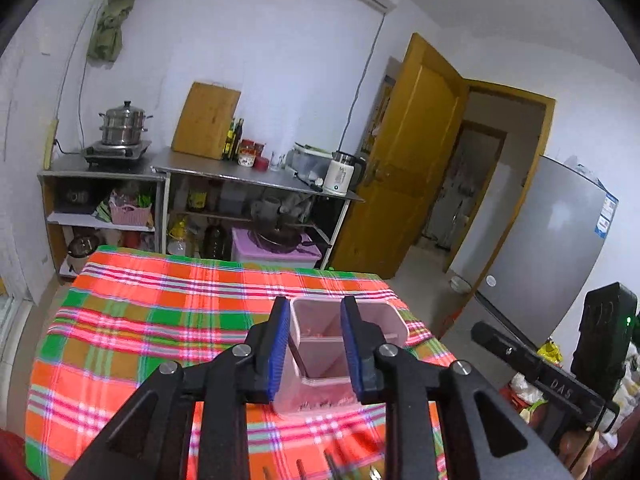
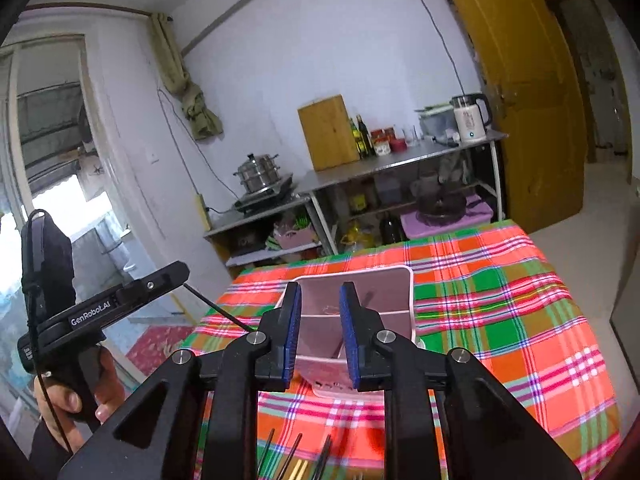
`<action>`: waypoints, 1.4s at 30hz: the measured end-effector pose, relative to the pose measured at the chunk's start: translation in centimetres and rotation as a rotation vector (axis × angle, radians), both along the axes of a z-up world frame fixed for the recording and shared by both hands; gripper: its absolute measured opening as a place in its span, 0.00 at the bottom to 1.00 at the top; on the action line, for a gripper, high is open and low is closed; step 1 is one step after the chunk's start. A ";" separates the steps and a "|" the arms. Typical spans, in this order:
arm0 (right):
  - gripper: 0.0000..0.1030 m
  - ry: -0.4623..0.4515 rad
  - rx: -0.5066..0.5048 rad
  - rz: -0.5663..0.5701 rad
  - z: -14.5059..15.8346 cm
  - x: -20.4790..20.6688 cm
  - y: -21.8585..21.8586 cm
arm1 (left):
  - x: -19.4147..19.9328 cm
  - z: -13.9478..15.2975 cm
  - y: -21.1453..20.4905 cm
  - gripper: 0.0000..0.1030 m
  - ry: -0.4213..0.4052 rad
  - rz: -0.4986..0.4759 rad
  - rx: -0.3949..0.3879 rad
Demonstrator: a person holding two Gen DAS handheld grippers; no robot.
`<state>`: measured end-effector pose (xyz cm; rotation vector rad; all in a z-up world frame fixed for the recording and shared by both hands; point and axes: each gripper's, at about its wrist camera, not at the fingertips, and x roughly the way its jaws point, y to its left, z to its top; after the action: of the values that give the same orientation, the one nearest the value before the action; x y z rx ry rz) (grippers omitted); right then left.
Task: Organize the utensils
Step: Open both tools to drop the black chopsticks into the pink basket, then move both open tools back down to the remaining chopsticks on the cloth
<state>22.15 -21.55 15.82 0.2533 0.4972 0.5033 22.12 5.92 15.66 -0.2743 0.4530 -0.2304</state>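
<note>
With both the left gripper [image 1: 314, 350] and right gripper [image 2: 320, 338] released and empty above the pink divided plastic holder [image 2: 394, 300], reach back for the thin chopsticks [image 2: 294, 460] lying nearest, pinching mid-shaft

The right gripper [image 2: 320, 332] hovers above the plaid-covered table [image 2: 520, 320], jaws parted with nothing between them. Directly ahead stands a pink divided utensil holder [image 2: 394, 300]. Thin utensil tips [image 2: 296, 456] lie near the lower frame edge. The left gripper [image 2: 132, 292] appears at left, hand-held.
</note>
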 end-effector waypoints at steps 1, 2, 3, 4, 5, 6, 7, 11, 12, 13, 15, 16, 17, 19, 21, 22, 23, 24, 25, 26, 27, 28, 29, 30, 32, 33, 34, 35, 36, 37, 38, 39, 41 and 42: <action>0.20 -0.009 -0.012 -0.006 -0.1 -1.1 -0.3 | -0.7 -0.1 0.1 0.25 -0.005 -0.003 0.000; 0.20 -0.012 -0.022 -0.007 -0.2 -1.9 -0.4 | -1.6 -0.6 0.1 0.25 -0.005 -0.010 0.004; 0.20 -0.014 -0.028 0.001 -0.5 -2.6 -0.5 | -2.3 -1.1 0.0 0.25 0.004 -0.013 0.009; 0.20 -0.011 -0.030 0.011 -0.7 -3.1 -0.5 | -2.9 -1.5 0.0 0.25 0.011 -0.014 0.010; 0.20 -0.001 -0.030 0.015 -1.2 -3.8 -0.7 | -3.6 -2.0 0.0 0.25 0.021 -0.017 0.011; 0.20 0.006 -0.030 0.017 -1.7 -4.4 -0.8 | -4.3 -2.4 0.0 0.25 0.028 -0.022 0.008; 0.20 0.011 -0.029 0.023 -2.1 -5.0 -0.9 | -4.7 -2.8 -0.1 0.25 0.031 -0.026 0.005; 0.20 0.055 -0.027 0.034 -3.8 -6.5 -1.2 | -7.0 -4.8 0.0 0.25 0.058 -0.029 -0.012; 0.20 0.063 -0.028 0.038 -4.2 -6.8 -1.3 | -7.6 -5.7 -0.1 0.25 0.077 -0.030 -0.011; 0.20 0.080 -0.036 0.047 -5.0 -7.4 -1.2 | -8.0 -6.4 -0.2 0.25 0.093 -0.032 -0.010; 0.20 0.101 -0.047 0.055 -6.3 -8.2 -1.1 | -8.9 -8.5 -0.4 0.25 0.143 -0.042 -0.006; 0.20 0.120 -0.054 0.063 -7.2 -8.7 -0.9 | -9.2 -9.5 -0.5 0.25 0.172 -0.043 -0.005; 0.20 0.132 -0.058 0.069 -7.7 -8.8 -0.9 | -9.5 -10.3 -0.6 0.25 0.194 -0.043 -0.003; 0.19 0.167 -0.069 0.086 -9.2 -9.4 -0.4 | -10.2 -12.1 -0.8 0.25 0.240 -0.047 -0.007; 0.17 0.192 -0.086 0.096 -10.4 -9.7 -0.1 | -10.7 -13.4 -1.0 0.25 0.272 -0.048 -0.006; 0.17 0.197 -0.091 0.102 -10.8 -9.9 0.1 | -10.8 -13.8 -1.2 0.25 0.285 -0.047 -0.005; 0.16 0.204 -0.095 0.105 -11.1 -10.0 0.2 | -10.8 -14.2 -1.3 0.25 0.298 -0.047 -0.008; 0.16 0.218 -0.099 0.109 -11.6 -10.1 0.3 | -10.8 -14.6 -1.3 0.25 0.309 -0.050 -0.013; 0.16 0.230 -0.099 0.114 -11.9 -10.1 0.5 | -10.7 -15.0 -1.3 0.25 0.319 -0.051 -0.016; 0.16 0.239 -0.103 0.116 -12.2 -10.1 0.6 | -10.5 -15.2 -1.4 0.25 0.327 -0.048 -0.015; 0.16 0.247 -0.111 0.118 -12.5 -10.1 0.7 | -10.3 -15.6 -1.5 0.25 0.338 -0.044 -0.013; 0.16 0.253 -0.118 0.120 -12.8 -10.2 0.9 | -10.0 -16.1 -1.6 0.25 0.356 -0.040 -0.010; 0.16 0.261 -0.124 0.122 -13.0 -10.1 1.1 | -9.6 -16.1 -1.6 0.25 0.366 -0.038 -0.009; 0.16 0.266 -0.127 0.125 -13.2 -10.1 1.2 | -9.2 -16.6 -1.7 0.25 0.382 -0.036 -0.010; 0.16 0.274 -0.128 0.130 -13.4 -10.0 1.2 | -8.4 -17.3 -1.9 0.25 0.409 -0.030 -0.006; 0.16 0.277 -0.128 0.130 -13.6 -10.0 1.3 | -8.2 -17.6 -2.1 0.25 0.421 -0.025 -0.001; 0.16 0.283 -0.124 0.131 -13.7 -9.9 1.2 | -7.9 -17.9 -2.2 0.25 0.432 -0.021 0.005; 0.16 0.288 -0.122 0.132 -13.9 -9.9 1.2 | -7.6 -18.2 -2.4 0.25 0.443 -0.018 0.011; 0.16 0.293 -0.121 0.133 -14.0 -9.8 1.3 | -7.3 -18.5 -2.6 0.25 0.456 -0.013 0.021; 0.16 0.296 -0.123 0.134 -14.1 -9.8 1.3 | -7.0 -18.9 -2.8 0.25 0.470 -0.008 0.035; 0.16 0.299 -0.126 0.134 -14.2 -9.7 1.3 | -6.9 -18.9 -3.0 0.25 0.457 -0.005 0.047; 0.16 0.305 -0.131 0.134 -14.3 -9.6 1.4 | -6.8 -18.9 -3.3 0.25 0.450 -0.002 0.072; 0.16 0.316 -0.141 0.137 -14.6 -9.5 1.8 | -6.8 -19.0 -3.9 0.19 0.441 0.006 0.145; 0.16 0.320 -0.148 0.138 -14.8 -9.4 2.0 | -6.9 -19.0 -4.1 0.16 0.438 0.017 0.178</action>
<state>12.70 -19.57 1.04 0.1584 0.8648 0.5609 15.26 1.87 -3.37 -0.1526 0.8993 -0.1103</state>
